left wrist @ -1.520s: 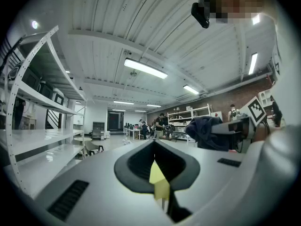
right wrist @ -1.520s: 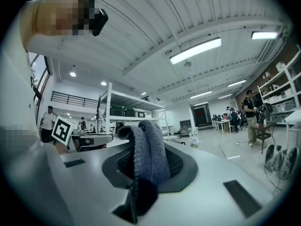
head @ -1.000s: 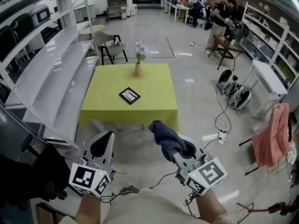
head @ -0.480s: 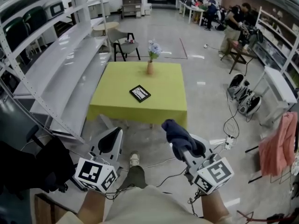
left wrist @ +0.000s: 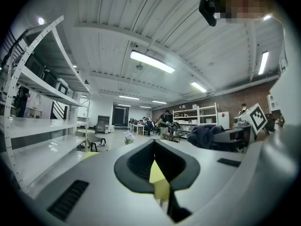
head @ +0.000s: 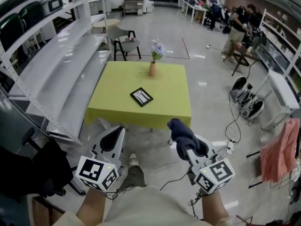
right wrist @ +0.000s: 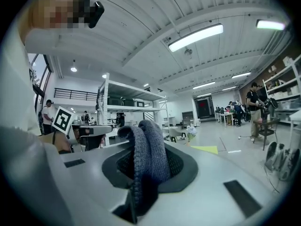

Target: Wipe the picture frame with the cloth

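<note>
Ahead, one picture frame (head: 141, 96) on one table (head: 169, 105); right gripper (head: 184, 140) jaws clamp one cloth (head: 180, 130), left gripper (head: 115, 135) jaws together

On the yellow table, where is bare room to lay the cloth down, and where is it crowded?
The table is bare left of the picture frame to its left edge, right of it to the right edge, and along the near edge. Only the far edge middle is taken, by the vase.

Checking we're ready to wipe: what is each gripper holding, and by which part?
The right gripper is clamped on the dark cloth at a bunched fold, most of it bulging past the jaws. The left gripper holds nothing.
</note>
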The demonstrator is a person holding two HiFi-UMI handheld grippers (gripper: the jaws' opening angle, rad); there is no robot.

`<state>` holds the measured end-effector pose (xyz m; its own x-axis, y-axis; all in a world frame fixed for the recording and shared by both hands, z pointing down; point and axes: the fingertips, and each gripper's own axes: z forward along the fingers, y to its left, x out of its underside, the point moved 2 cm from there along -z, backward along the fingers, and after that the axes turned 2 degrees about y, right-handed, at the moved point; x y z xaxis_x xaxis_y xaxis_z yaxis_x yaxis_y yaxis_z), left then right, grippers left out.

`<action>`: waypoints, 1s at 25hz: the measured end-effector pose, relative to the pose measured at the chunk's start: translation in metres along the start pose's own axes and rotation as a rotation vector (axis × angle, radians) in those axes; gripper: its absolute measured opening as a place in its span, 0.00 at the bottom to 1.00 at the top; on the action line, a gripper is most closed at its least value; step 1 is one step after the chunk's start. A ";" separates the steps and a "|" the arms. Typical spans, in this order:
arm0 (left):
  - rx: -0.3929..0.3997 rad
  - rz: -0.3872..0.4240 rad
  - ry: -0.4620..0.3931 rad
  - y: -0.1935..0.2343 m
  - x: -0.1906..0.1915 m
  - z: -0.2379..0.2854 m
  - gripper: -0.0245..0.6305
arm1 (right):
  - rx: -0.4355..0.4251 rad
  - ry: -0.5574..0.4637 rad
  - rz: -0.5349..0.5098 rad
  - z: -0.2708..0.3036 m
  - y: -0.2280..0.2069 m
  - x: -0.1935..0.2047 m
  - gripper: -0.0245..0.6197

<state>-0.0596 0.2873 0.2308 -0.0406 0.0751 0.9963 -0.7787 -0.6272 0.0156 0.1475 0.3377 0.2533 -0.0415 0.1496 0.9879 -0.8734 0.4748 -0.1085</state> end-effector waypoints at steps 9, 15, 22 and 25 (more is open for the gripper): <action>0.037 -0.018 0.042 0.077 0.005 0.081 0.05 | 0.025 0.056 0.029 0.101 -0.036 0.001 0.15; 0.072 -0.027 0.077 0.147 0.003 0.148 0.05 | 0.043 0.102 0.023 0.198 -0.064 -0.009 0.15; 0.111 -0.061 0.134 0.226 0.015 0.215 0.05 | 0.064 0.178 0.026 0.306 -0.095 -0.008 0.15; 0.125 -0.065 0.162 0.257 0.024 0.239 0.05 | 0.075 0.200 0.025 0.347 -0.106 -0.008 0.15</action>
<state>-0.1109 -0.0578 0.2792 -0.1009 0.2359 0.9665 -0.6997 -0.7075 0.0997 0.0721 -0.0143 0.2954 0.0273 0.3332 0.9425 -0.9073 0.4040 -0.1165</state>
